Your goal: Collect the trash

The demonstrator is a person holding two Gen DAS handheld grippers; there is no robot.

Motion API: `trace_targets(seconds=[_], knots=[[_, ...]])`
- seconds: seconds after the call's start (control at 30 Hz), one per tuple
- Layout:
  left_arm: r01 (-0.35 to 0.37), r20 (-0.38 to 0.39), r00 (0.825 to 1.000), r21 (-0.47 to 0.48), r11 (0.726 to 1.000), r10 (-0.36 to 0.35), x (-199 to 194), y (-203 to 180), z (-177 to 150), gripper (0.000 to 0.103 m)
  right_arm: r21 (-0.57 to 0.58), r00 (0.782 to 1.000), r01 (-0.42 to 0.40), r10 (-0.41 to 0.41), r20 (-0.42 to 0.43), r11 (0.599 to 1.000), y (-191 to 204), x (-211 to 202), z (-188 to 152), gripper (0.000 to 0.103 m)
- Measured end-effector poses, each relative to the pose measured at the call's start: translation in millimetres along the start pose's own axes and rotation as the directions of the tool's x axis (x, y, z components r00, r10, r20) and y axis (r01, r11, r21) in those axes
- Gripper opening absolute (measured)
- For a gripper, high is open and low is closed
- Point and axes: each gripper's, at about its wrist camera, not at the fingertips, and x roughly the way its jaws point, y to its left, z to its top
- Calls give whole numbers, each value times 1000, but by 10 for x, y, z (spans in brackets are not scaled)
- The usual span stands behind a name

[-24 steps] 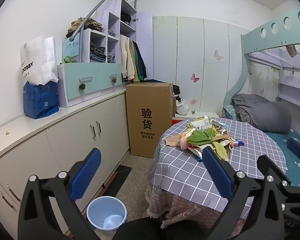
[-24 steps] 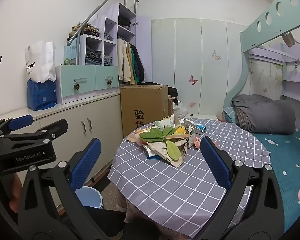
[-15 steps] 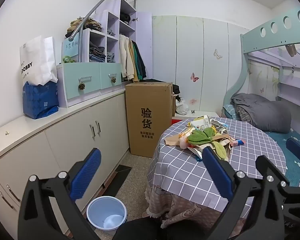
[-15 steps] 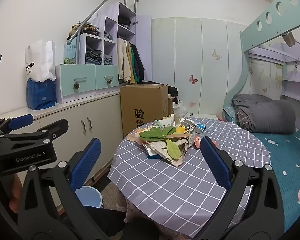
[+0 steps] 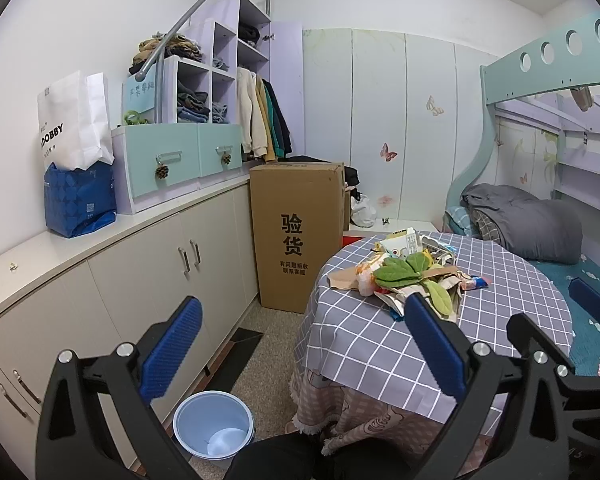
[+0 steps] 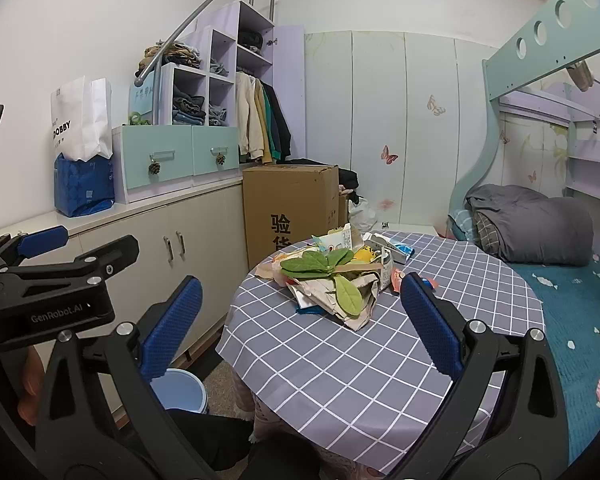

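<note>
pale blue plastic marks the far left of the job: the bin (image 5: 214, 424) stands on the floor beside the white cabinets (image 5: 140, 280), just left of the round desk (image 5: 380, 344), and its inside looks bare apart from a pale patch at the bottom that i cannot make out. nothing seems to have gone in yet, so i judge the task barely begun. the left gripper (image 5: 300, 354) hangs near the camera with its blue pads spread as wide as they go and nothing between them, pointed over the gap between bin and desk. moving right, the trash pile (image 6: 332, 280) sits near the middle of the checked cloth: green leaves, crumpled brown paper, wrappers and a small carton heaped together, with a few loose wrappers just beside it on the far right. the right gripper (image 6: 300, 322) is likewise fully spread and empty, aimed at the pile but well short of it. every piece remains to be picked up and carried left to the bin.
</note>
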Motion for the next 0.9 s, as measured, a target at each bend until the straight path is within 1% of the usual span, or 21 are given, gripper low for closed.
trace_targets(seconds=[0.37, 0.9], knots=[[-1, -8, 1000, 3, 1000, 1, 69, -41, -117, 99, 4, 1000, -7, 7, -12, 1000, -32, 57, -78, 97], [0, -30, 1000, 10, 1000, 0, 111, -11, -124, 99, 10, 1000, -12, 12, -28, 1000, -64, 48, -99, 97]])
